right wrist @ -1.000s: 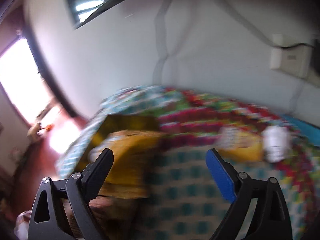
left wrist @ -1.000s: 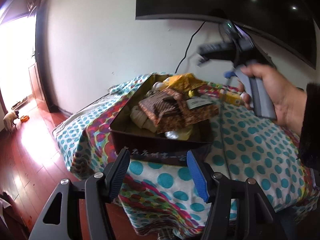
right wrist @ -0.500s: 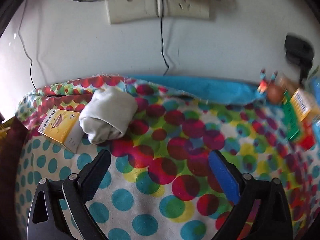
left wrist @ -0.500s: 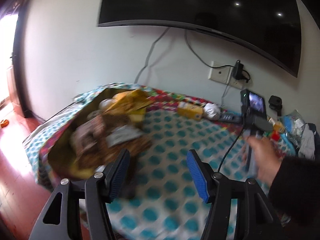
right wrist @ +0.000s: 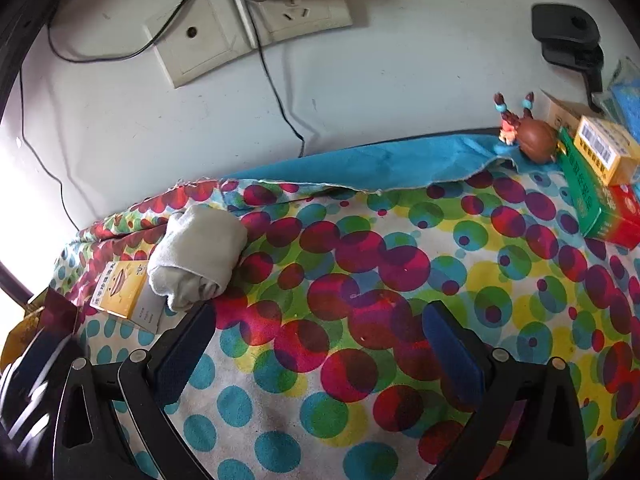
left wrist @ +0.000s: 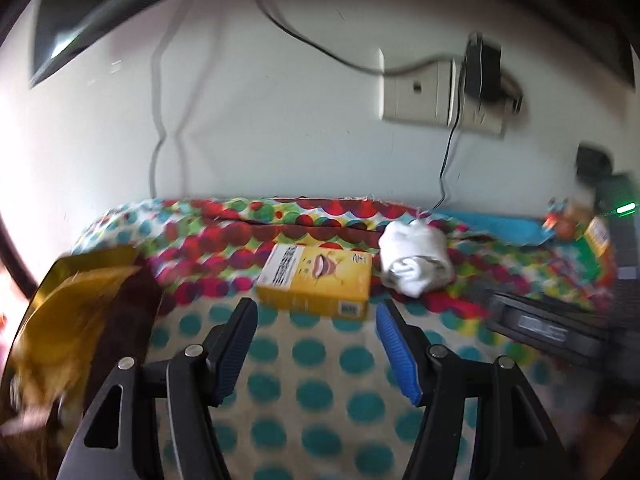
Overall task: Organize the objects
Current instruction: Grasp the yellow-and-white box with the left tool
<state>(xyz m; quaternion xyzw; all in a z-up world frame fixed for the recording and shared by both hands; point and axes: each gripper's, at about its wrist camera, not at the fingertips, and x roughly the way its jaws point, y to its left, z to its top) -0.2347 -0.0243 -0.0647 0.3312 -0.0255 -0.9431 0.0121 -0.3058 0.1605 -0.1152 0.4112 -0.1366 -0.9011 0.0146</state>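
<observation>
Yellow box [left wrist: 316, 280] is lining up ahead of left gripper [left wrist: 316, 344], both grippers' jaws spread, empty; right gripper [right wrist: 320, 344] is idling beside sock [right wrist: 198, 258]; next: advance, pinch box.

Yellow box [left wrist: 316, 280] beside white bundle [left wrist: 416, 262]

Home setting, likely a living room or bedroom. Polka-dot cloth [right wrist: 360, 264] covers the surface under and ahead of the tool, a blue cloth [right wrist: 360, 168] at its far edge against a white wall [right wrist: 380, 80]. Wall sockets [right wrist: 296, 12] with plugged charger and cables straight ahead, above. Dark curved TV screen [left wrist: 60, 28] up left. Household clutter on the cloth: rolled white socks [right wrist: 196, 256], yellow box [left wrist: 316, 280], medicine boxes [right wrist: 600, 184] and a small figurine [right wrist: 528, 136] far right.
</observation>
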